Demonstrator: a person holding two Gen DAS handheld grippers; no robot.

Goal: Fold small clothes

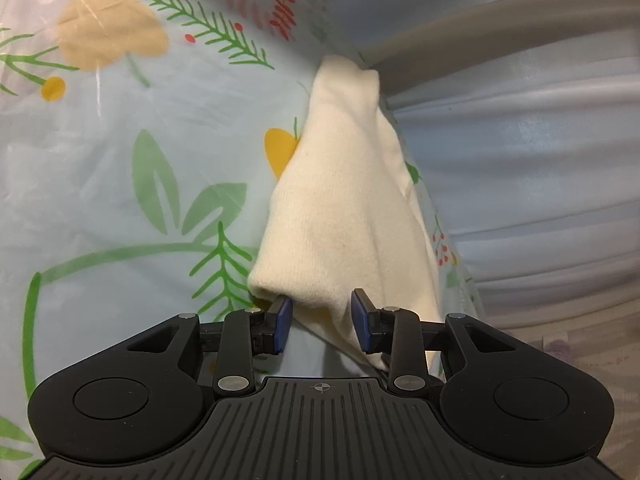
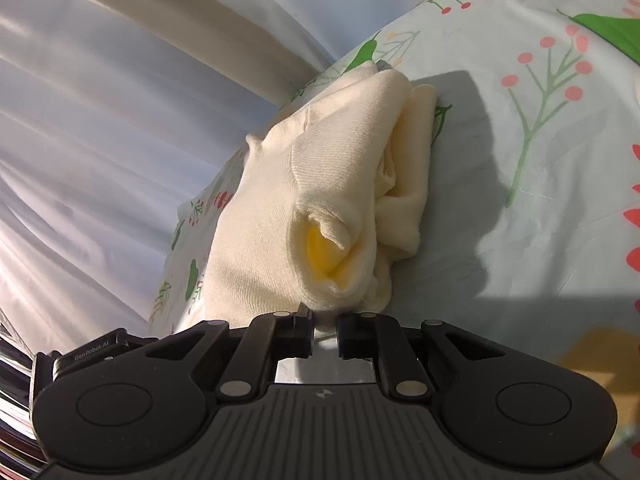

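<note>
Lying bunched on the floral sheet (image 1: 120, 152), the cream garment (image 1: 340, 200) is pinched by both nearly-closed tools (image 1: 322, 322) (image 2: 324, 330).

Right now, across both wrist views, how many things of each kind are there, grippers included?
Cream knit garments: 1, the cream garment, bunched on the cloth.
Floral-print table covers: 1, the floral cover.
Grippers: 2, the left gripper and the right gripper, each at a near edge of the garment.
Total: 4
</note>
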